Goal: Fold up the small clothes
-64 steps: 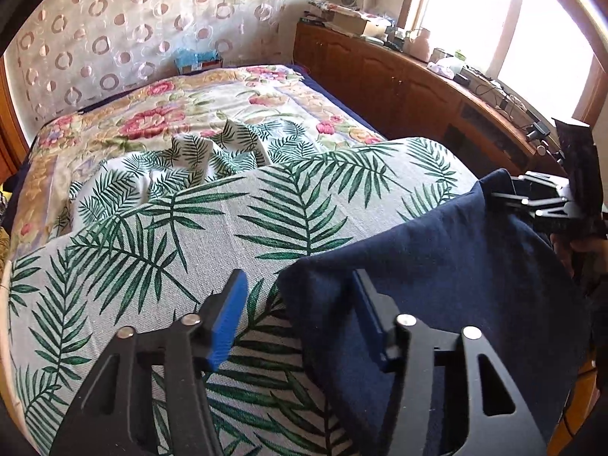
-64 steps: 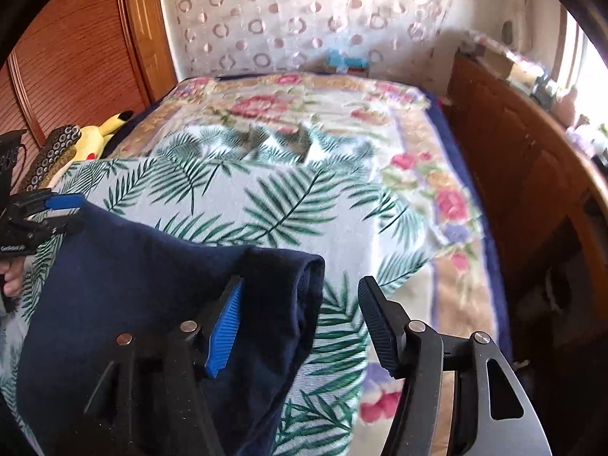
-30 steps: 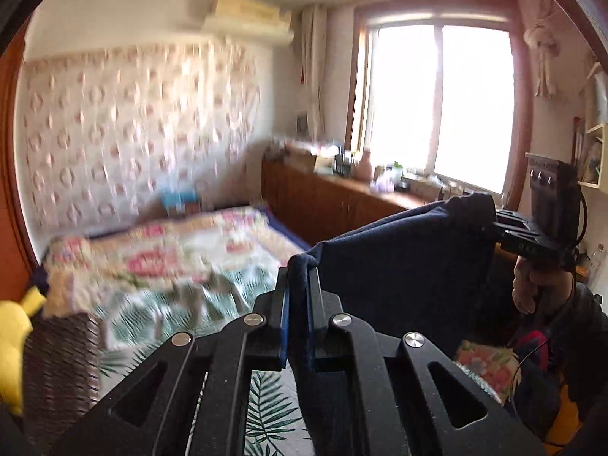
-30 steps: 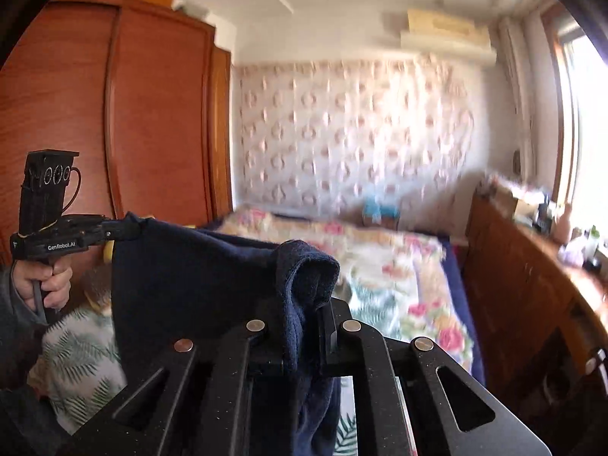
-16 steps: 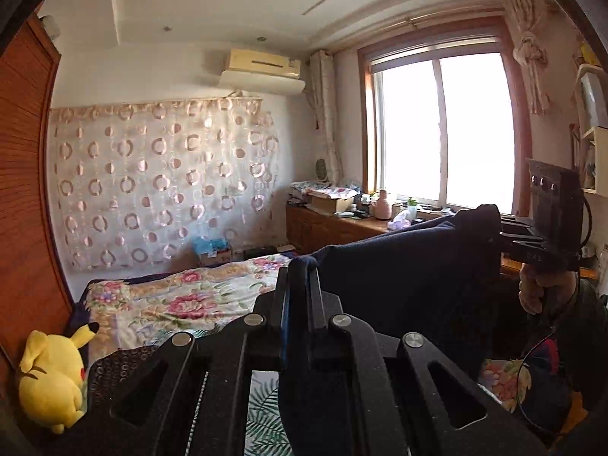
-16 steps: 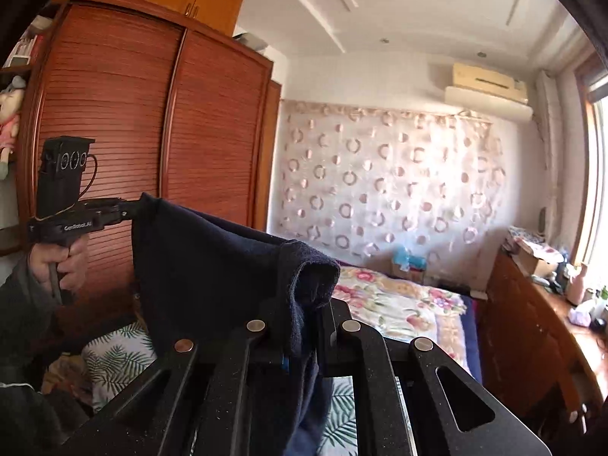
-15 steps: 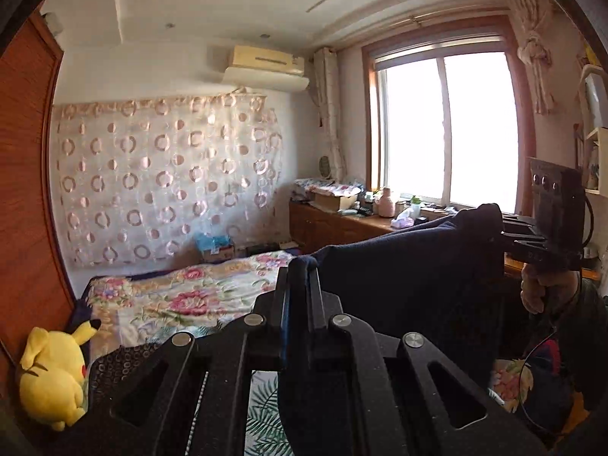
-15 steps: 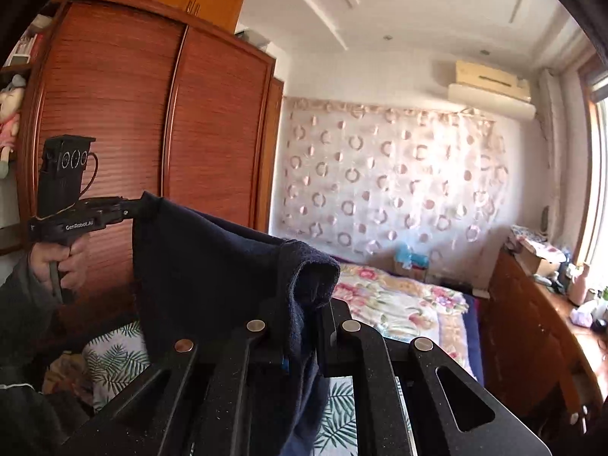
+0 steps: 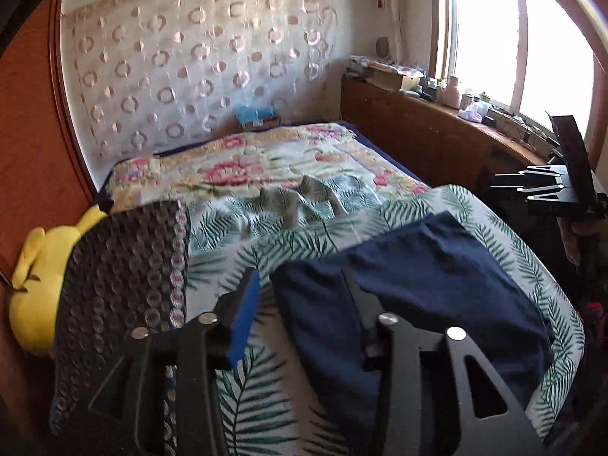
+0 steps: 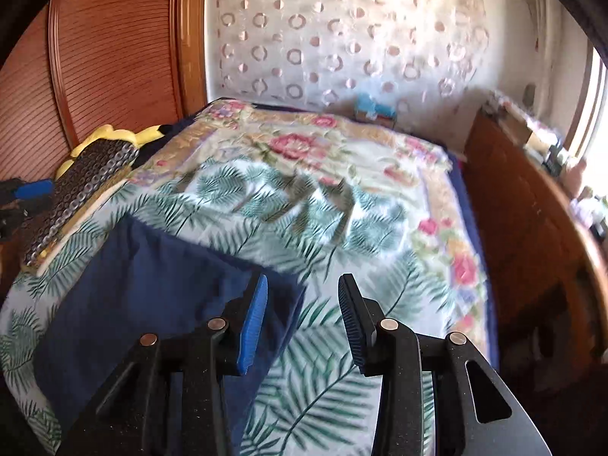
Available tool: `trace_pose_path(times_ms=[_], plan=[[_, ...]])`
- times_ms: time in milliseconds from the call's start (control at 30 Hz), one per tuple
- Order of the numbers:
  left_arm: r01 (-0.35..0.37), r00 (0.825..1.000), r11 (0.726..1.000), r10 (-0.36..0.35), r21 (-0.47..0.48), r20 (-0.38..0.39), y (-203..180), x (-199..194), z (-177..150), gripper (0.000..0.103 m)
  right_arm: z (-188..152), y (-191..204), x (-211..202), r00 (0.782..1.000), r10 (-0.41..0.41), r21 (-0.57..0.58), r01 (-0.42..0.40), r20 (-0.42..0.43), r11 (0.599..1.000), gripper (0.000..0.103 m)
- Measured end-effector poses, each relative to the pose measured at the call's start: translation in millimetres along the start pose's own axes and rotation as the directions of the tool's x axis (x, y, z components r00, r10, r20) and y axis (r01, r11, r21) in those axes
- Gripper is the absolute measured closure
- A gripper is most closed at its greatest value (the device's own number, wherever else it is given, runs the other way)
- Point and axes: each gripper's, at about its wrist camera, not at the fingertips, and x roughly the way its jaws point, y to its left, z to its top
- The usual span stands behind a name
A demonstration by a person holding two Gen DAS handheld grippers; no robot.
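I've just swung the navy garment (image 9: pixel 437 277) down from mid-air onto the near end of the palm-print bedspread (image 10: pixel 334 376), and with my left gripper (image 9: pixel 300 304) and right gripper (image 10: pixel 302 311) both opening off its corners, it lies released, ready for folding.

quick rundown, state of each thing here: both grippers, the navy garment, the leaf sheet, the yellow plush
left gripper: open, jaws just widened, cloth corner between but unpinched
right gripper: open, jaws just widened, nothing between
navy garment: lying on the bed, released
leaf-print sheet: spread, rumpled further back
yellow plush: partly covered by a patterned cloth
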Motion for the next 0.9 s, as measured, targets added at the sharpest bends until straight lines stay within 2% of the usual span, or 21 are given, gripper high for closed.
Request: trace_pose_path(times_ms=[67,133,200,233,300,533,800,900], plan=[[0.02,1.0,1.0,-0.02,-0.009,-0.001,-5,-7,-10,0.03,-6,6,-10,1.0,0.003,-0.019,-0.004,-0.008,1.0,0.06],[0.038,0.999,0.999,-0.038,-0.021,-0.002,-5,-15,-21,0.025,-19,18,-27,1.0,0.025,-0.031,-0.025,-0.004,0.999,0.051],[0.039,0.999,0.999,-0.039,-0.028,-0.001,-11,-23,-33,0.025,-28,26,-41,0.999,0.049,-0.036,-0.048,0.006,0.998,0.049],[0.036,0.999,0.999,-0.036,-0.029,-0.003,-14,-27,-39,0.025,-56,30,-48,0.998,0.056,-0.035,-0.056,0.009,0.998,0.049],[0.044,0.999,0.999,-0.044,-0.027,-0.009,-20,-32,-50,0.025,-74,37,-55,0.997,0.078,-0.028,-0.078,0.007,0.997,0.049],[0.096,0.994,0.995,-0.096,-0.019,-0.045,-44,-41,-89,0.025,-125,35,-47,0.993,0.116,0.016,-0.116,-0.021,0.993,0.041],[0.125,0.986,0.992,-0.126,-0.022,-0.108,-61,-38,-117,0.025,-147,29,-57,0.993,0.111,0.068,-0.108,-0.032,0.992,0.041],[0.126,0.985,0.992,-0.128,-0.026,-0.118,-63,-37,-124,0.025,-153,26,-66,0.99,0.142,0.088,-0.14,-0.014,0.986,0.041]])
